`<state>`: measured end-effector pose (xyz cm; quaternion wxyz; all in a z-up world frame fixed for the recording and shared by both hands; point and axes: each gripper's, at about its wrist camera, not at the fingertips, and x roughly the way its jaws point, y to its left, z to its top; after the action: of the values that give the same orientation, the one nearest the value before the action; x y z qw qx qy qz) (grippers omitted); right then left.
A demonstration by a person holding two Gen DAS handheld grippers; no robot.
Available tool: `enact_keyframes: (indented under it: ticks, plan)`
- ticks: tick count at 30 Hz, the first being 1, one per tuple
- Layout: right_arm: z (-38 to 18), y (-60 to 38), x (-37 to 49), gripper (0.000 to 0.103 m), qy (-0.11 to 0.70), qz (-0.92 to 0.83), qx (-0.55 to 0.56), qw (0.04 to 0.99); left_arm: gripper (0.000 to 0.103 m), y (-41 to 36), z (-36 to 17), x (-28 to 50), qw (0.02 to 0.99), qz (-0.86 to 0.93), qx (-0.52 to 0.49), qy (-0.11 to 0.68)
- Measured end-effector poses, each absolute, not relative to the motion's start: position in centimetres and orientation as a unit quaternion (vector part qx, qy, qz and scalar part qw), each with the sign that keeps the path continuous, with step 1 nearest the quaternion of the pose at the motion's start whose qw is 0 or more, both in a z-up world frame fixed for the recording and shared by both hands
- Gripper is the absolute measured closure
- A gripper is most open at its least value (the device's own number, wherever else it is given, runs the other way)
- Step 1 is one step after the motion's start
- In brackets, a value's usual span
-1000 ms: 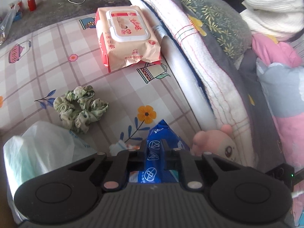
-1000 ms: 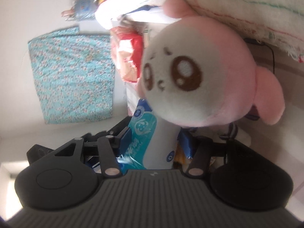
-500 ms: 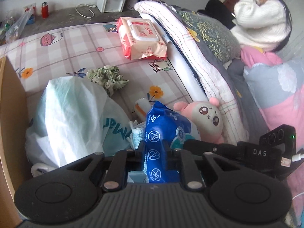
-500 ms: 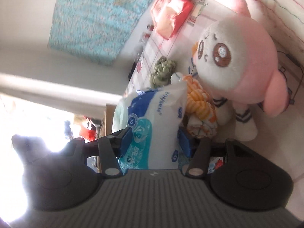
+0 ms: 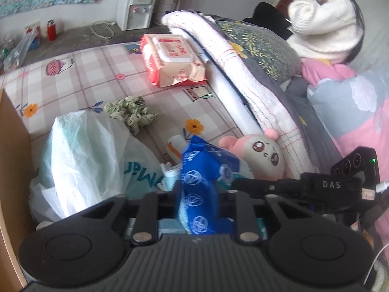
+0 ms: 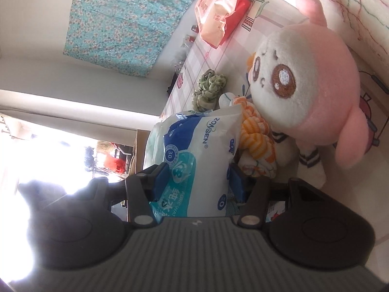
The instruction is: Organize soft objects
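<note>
Both grippers grip one blue and white wet wipes pack (image 5: 201, 182), which also shows in the right wrist view (image 6: 201, 155). My left gripper (image 5: 198, 202) is shut on its blue end. My right gripper (image 6: 198, 180) is shut across its body; its black body shows in the left wrist view (image 5: 304, 187). A pink and white plush toy (image 5: 262, 153) lies just beyond the pack against a folded blanket, and looms large in the right wrist view (image 6: 308, 92). An orange striped cloth (image 6: 255, 131) sits between pack and plush. A green scrunchie (image 5: 131, 114) lies farther off.
A white plastic bag (image 5: 82, 160) lies at left beside a wooden board (image 5: 12, 150). A pink wipes pack (image 5: 172, 58) lies at the far end of the checked bed sheet (image 5: 85, 77). Folded blankets (image 5: 238, 73) and a person in white (image 5: 323, 22) are on the right.
Both grippers have pulled back and risen with the wipes pack. The plush toy, scrunchie and pink pack look farther away, and the white bag has come fully into view.
</note>
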<state>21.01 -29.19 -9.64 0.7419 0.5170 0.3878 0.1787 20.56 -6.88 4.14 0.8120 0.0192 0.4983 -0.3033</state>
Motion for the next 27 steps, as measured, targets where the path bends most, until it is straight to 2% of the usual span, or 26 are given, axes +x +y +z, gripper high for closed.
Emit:
enact_keyframes:
  ticks: [8, 10, 23, 27]
  plan:
    - [-7.0, -28.7, 20.0, 0.052, 0.377, 0.165, 0.474, 0.779, 0.086, -6.6, 4.8, 19.5, 0.817, -0.3, 0.014, 0.492]
    - [-6.1, -28.6, 19.7, 0.053, 0.371, 0.166, 0.467, 0.786, 0.101, -6.3, 5.1, 19.1, 0.815, -0.308, 0.007, 0.49]
    - [-0.7, -25.9, 17.7, 0.055, 0.335, 0.176, 0.404, 0.833, 0.101, -2.6, 5.8, 17.3, 0.817, -0.298, -0.048, 0.491]
    - [-1.8, -24.5, 17.8, 0.064, 0.352, 0.19, 0.417, 0.816, 0.096, -2.5, 5.4, 16.9, 0.806, -0.325, -0.073, 0.49]
